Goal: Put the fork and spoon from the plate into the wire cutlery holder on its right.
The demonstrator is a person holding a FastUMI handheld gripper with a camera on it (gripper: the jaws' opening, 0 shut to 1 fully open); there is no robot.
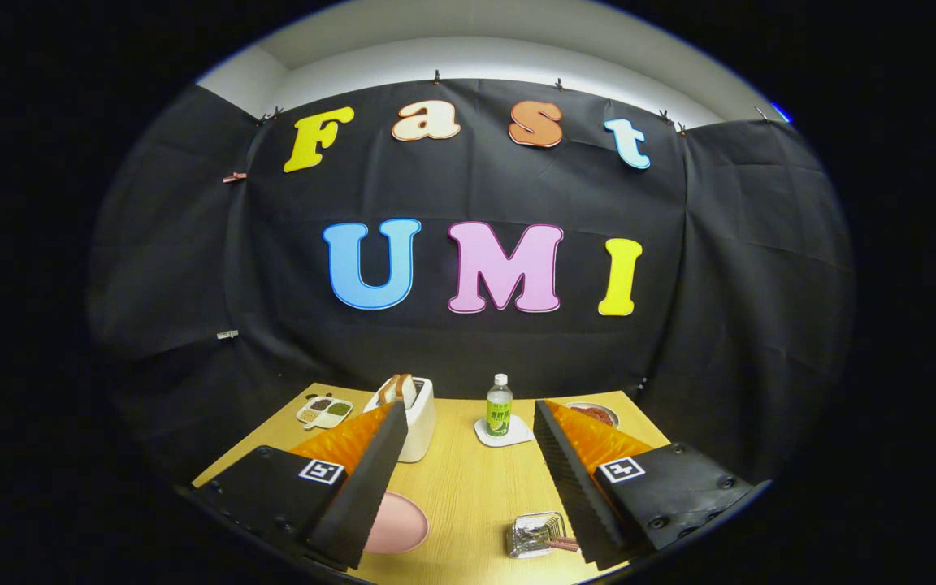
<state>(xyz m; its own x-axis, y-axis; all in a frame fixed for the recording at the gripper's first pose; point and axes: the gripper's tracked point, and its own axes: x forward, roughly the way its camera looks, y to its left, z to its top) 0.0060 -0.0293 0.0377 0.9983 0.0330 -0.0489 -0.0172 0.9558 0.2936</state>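
My gripper [468, 435] is open, its two black fingers spread wide above the wooden table with nothing between them. Below the left finger [362, 496] lies the pink plate [397, 524], partly hidden by that finger; I cannot see cutlery on its visible part. The wire cutlery holder [535, 534] lies to the plate's right, close to the right finger [569, 487]. Pinkish handles [563, 543] stick out of the holder toward the right finger, which covers their ends.
Beyond the fingers stand a white toaster [418, 418] with bread slices, a green bottle [499, 406] on a white coaster, a divided dish [324, 411] of condiments at the far left and a bowl [595, 413] of red food at the far right.
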